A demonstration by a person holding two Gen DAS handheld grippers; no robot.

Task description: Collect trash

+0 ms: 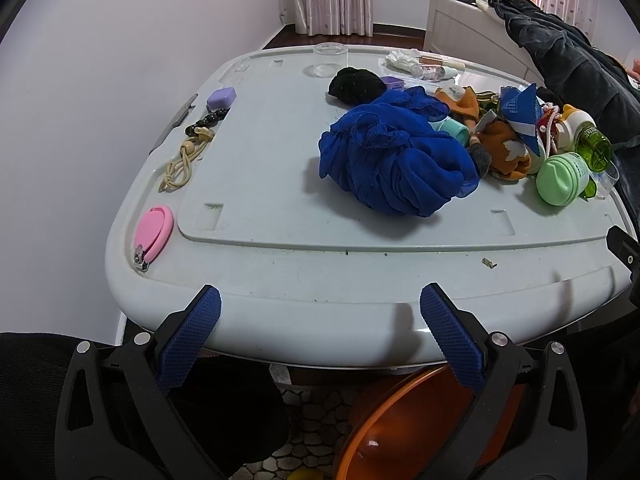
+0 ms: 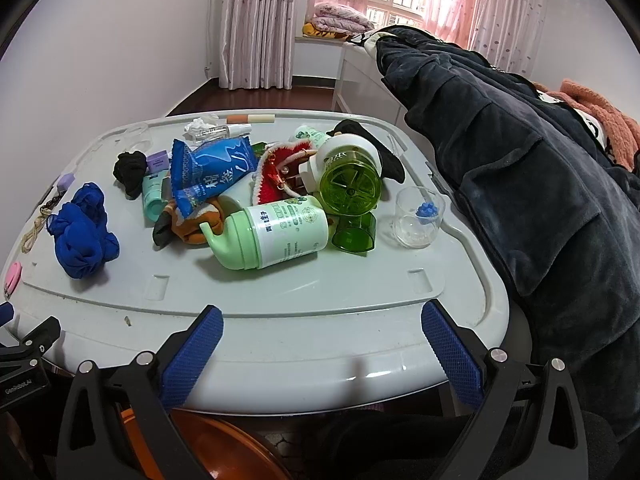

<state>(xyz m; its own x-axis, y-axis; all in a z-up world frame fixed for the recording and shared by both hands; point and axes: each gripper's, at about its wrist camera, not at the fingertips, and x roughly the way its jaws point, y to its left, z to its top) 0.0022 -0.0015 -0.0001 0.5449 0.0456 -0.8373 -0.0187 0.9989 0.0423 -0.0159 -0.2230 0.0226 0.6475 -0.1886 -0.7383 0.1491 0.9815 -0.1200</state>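
Both my left hand-held gripper (image 1: pixel 320 308) and right hand-held gripper (image 2: pixel 322 326) hang wide open, empty, at the desk (image 2: pixel 280 332) edge. Nothing looks collected: the blue wrapper (image 2: pixel 208 172) and crumpled tissue (image 2: pixel 200 125) lie in the clutter

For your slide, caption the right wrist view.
Open right gripper faces cluttered lid: green bottle, blue packet, glass.

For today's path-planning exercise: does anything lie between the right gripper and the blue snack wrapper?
Yes. From the right gripper, the toppled light-green bottle and the orange plush toy lie in front of the blue snack wrapper.
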